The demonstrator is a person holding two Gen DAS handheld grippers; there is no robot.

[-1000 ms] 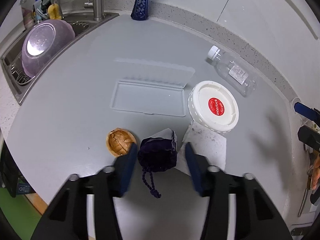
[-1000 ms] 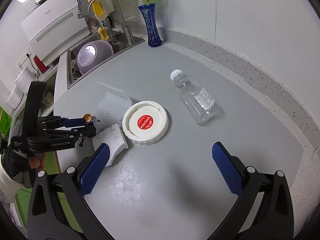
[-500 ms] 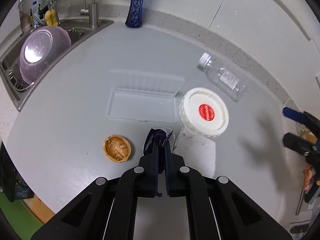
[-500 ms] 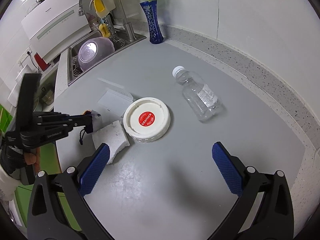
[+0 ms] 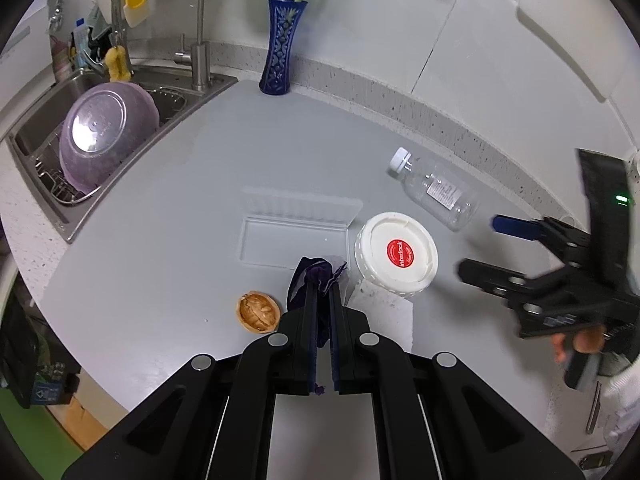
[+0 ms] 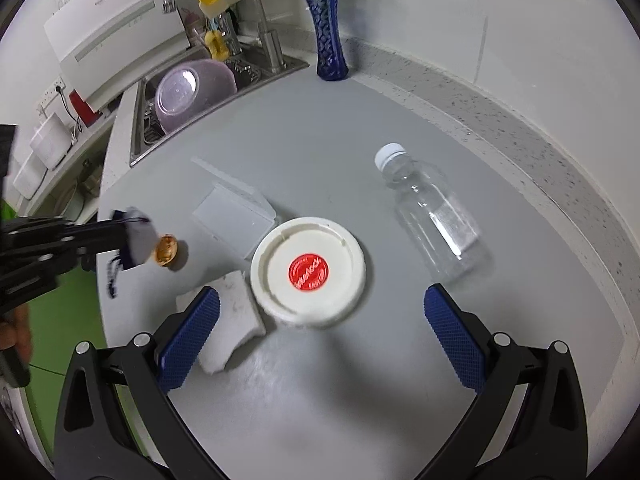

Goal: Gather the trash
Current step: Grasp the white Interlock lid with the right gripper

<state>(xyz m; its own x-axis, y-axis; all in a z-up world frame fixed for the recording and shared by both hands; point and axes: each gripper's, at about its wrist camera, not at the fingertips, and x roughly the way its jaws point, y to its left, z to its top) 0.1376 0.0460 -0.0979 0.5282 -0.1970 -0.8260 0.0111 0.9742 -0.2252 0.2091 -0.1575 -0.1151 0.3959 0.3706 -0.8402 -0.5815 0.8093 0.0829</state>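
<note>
We're on a grey counter (image 6: 320, 128), sink (image 5: 48, 184) at its far left corner, vase (image 5: 280, 52) by the back edge. Biggest trash: clear bottle (image 6: 432, 216) lying on its side toward the right back edge, long axis running diagonally, cap pointing to the back wall. Next, white lid (image 6: 308, 270) w/ red sticker, flat, mid-counter. A clear box (image 5: 296, 228), open, sits just left of it; a white tissue (image 6: 228, 320) touches the lid's near side. Smallest: walnut shell (image 5: 258, 312) near the front edge, hollow side up.

Left gripper (image 5: 323, 304) is clamped on a purple pouch (image 5: 318, 276), which hangs clear of the counter near the front-left edge, neck up, cord dangling down. Right gripper (image 6: 320, 336) has its jaws wide apart, nothing between them, hovering above the lid and tissue.

Step in hand, we'd say: pouch picked, to be carried off to a bin (none in view). Next move prob. calls for the right gripper to drop onto the lid or tissue and close.
</note>
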